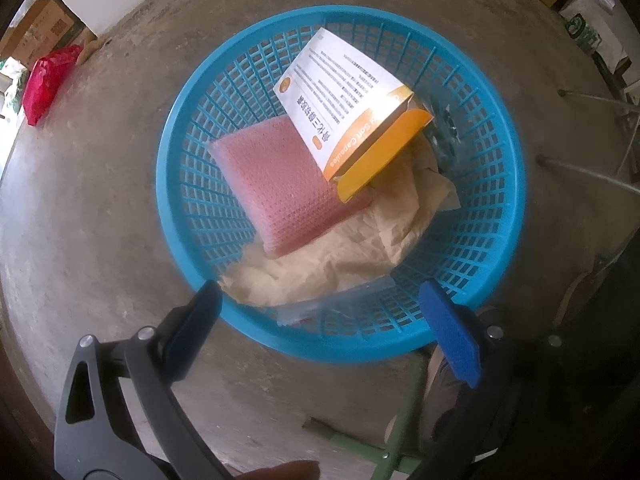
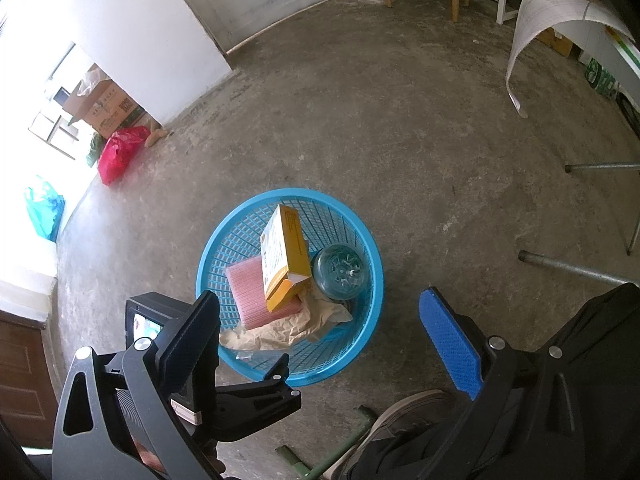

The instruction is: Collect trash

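Under box point(image 1: 352, 108), bottle point(image 1: 444, 128) (blurred), paper point(image 1: 320, 256)

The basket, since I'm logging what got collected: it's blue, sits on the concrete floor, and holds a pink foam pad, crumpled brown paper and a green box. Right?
Not quite: the box is orange and white, not green, as the left wrist view shows. The rest holds: the blue basket sits on the concrete floor with the pink foam pad and crumpled brown paper inside.

The orange box point(image 1: 352, 112) hides most of the clear bottle point(image 1: 444, 128); its print blurs.
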A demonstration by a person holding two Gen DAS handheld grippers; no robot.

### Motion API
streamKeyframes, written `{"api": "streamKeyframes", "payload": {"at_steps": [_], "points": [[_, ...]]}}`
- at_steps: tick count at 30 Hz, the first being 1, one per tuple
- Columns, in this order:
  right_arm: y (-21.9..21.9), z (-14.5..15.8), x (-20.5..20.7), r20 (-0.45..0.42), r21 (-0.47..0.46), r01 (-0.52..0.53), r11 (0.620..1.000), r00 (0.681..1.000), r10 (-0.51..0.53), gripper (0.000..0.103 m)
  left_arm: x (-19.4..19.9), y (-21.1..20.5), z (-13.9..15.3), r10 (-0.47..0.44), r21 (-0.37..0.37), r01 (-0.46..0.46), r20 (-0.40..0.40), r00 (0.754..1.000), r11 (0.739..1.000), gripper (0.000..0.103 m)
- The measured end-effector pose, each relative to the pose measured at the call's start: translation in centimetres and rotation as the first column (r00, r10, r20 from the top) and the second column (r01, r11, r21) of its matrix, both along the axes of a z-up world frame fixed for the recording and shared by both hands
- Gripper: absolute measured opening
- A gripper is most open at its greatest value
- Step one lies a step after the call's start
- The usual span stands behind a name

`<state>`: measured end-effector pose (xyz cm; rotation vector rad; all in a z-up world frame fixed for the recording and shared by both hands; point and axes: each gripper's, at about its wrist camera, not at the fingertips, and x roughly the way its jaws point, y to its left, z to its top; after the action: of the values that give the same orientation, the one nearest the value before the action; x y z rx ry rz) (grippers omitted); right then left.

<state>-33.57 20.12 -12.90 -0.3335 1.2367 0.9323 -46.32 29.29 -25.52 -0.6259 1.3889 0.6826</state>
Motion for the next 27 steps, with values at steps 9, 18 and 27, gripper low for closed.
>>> {"api": "streamKeyframes", "payload": {"at_steps": [9, 18, 27], "points": [[-0.2, -0.1, 0.1, 0.001, -0.004, -0.002, 1.0, 1.0, 0.002, 0.097, -0.4, 0.9, -0.5, 0.017, 0.006, -0.017, -0.042, 0.999, 1.0, 0.095], [-0.6, -0.1, 0.6, 0.006, -0.009, -0.007, 1.0, 1.0, 0.007, 0.097, 1.1, 0.5, -0.5, -0.036, 0.165, 0.064, -0.166, 0.985, 0.984, 0.095], [-0.8, -0.2, 0.8, 0.011, -0.013, -0.009, 1.0, 1.0, 0.009, 0.097, 1.4, 0.0, -1.1, -0.046, 0.095, 0.054, -0.092, 0.995, 0.994, 0.095]]}}
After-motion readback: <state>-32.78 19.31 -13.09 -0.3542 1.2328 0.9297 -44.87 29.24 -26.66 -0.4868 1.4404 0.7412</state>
